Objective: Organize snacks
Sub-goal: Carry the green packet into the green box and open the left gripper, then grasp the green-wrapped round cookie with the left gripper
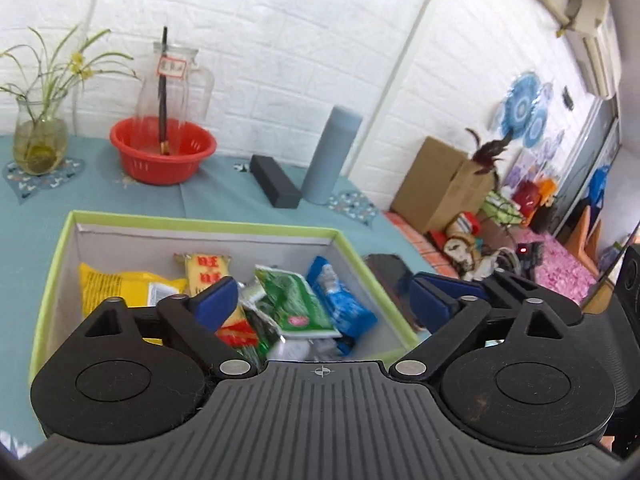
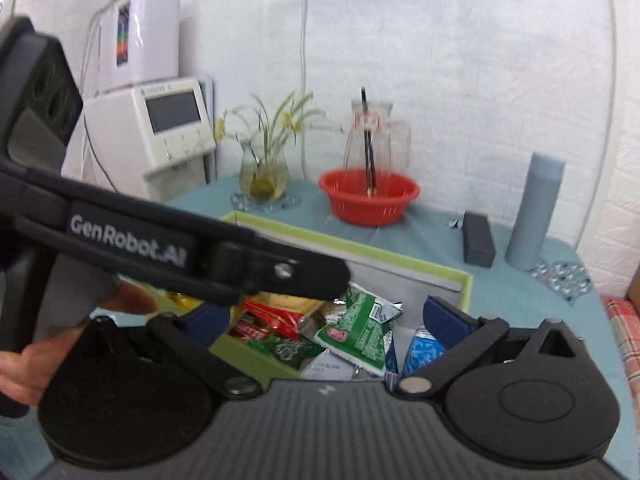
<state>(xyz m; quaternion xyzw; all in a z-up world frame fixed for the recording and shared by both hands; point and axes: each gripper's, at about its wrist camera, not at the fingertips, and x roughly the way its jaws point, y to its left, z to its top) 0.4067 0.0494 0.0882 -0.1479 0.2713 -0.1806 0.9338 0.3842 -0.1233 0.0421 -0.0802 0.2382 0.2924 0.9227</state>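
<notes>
Left gripper [image 1: 324, 300] fingers spread empty, snack packets [image 1: 296, 304] in green-rimmed box [image 1: 200, 224]

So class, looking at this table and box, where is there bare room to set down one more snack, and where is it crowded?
Free: the tablecloth between the red basket and the box; inside the box, the strip along its back wall. Crowded: the box's near half, piled with snack packets.

Red basket [image 1: 163, 151] holding a glass pitcher [image 1: 174, 80], plant in glass vase [image 1: 39, 142], grey-blue cylinder flask [image 1: 331, 156] beside a dark oblong box [image 1: 274, 181], cardboard box [image 1: 440, 184], teal tablecloth [image 1: 32, 224]
</notes>
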